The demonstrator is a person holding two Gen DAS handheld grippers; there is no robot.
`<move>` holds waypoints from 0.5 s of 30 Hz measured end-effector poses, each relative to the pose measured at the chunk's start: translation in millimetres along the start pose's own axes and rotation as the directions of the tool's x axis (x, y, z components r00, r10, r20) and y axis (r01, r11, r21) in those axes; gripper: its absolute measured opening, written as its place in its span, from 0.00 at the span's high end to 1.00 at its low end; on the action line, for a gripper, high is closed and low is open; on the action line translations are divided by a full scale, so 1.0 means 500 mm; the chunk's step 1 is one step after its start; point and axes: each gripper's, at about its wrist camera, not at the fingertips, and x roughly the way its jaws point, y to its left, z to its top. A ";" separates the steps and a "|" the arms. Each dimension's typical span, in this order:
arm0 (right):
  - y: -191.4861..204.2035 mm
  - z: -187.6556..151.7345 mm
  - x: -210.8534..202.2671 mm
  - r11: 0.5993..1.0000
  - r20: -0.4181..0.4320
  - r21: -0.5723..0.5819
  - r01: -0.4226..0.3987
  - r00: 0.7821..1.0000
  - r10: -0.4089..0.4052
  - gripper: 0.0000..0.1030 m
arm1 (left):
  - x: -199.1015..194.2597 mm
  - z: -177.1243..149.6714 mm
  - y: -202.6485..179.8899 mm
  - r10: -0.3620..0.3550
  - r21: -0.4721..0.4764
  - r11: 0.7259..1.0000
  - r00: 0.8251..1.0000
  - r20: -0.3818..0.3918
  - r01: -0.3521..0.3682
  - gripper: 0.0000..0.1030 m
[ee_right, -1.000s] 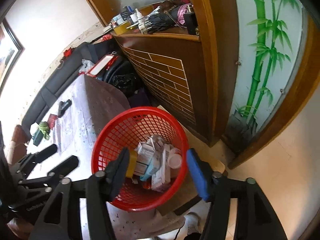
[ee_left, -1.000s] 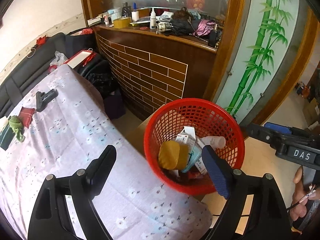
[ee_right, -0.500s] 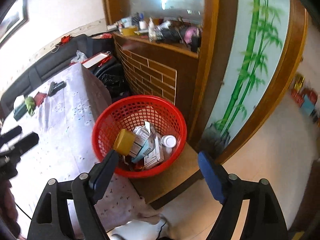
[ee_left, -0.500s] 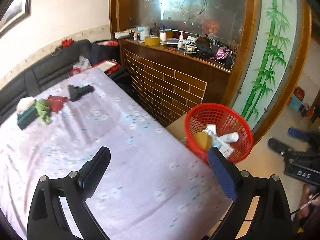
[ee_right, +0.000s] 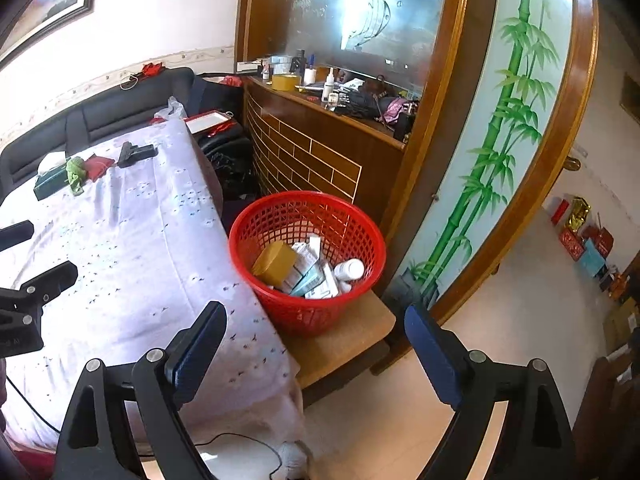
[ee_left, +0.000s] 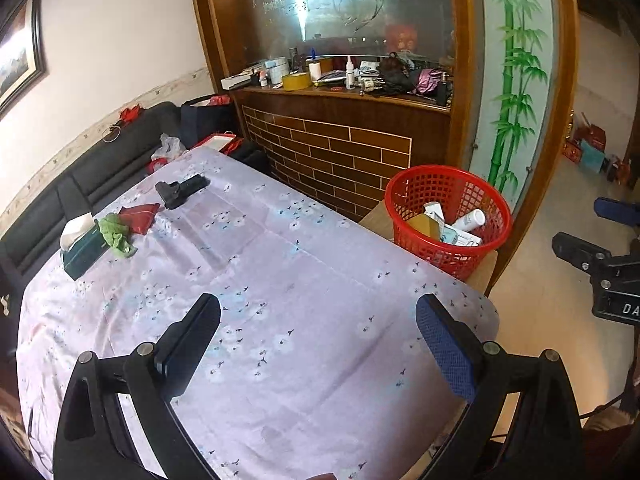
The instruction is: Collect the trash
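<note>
**Desk:** Red plastic first, I take it. Where does the trash sit?

**Photographer:** In the red mesh basket (ee_right: pixel 307 256), which stands on a low wooden stool (ee_right: pixel 344 344) just beside the right edge of the cloth-covered table (ee_left: pixel 280 320). Inside lie a yellow tub (ee_right: pixel 275 262), several small cartons (ee_right: pixel 310 270) and a white bottle (ee_right: pixel 349 270), heaped loosely. The basket is parked at the table's edge so that rubbish can be dropped straight off the cloth and into it.

**Desk:** And the grippers?

**Photographer:** Both empty. The left gripper (ee_left: pixel 320 344) hangs over the near part of the table with its jaws wide and nothing between them. The right gripper (ee_right: pixel 316 340) points down toward the basket and stool; its jaws are opening, and nothing is between them either. My reading is that they are spread like that because there is nothing in hand.

**Desk:** Anything left on the table?

**Photographer:** At the far left there is a green tissue box (ee_left: pixel 82 246), a crumpled green cloth (ee_left: pixel 116 234), a red pouch (ee_left: pixel 138 216) and a black pistol-shaped object (ee_left: pixel 180 192), grouped close together and well apart from the basket. Whether any of them counts as trash I cannot tell. The near half of the cloth shows only its flower print.

**Desk:** So how far along?

**Photographer:** I judge it near done, unless that far cluster goes too.
</note>
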 end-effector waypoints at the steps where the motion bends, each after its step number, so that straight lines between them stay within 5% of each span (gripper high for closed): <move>1: 0.003 -0.002 -0.004 1.000 0.001 -0.001 0.000 1.000 0.000 0.10 | -0.003 -0.002 0.002 -0.002 -0.001 1.000 1.000 0.002 0.002 0.05; 15: 0.037 -0.018 -0.025 1.000 -0.005 -0.021 -0.023 1.000 0.023 0.10 | -0.025 -0.023 0.006 0.060 0.001 0.998 0.998 -0.013 -0.060 0.05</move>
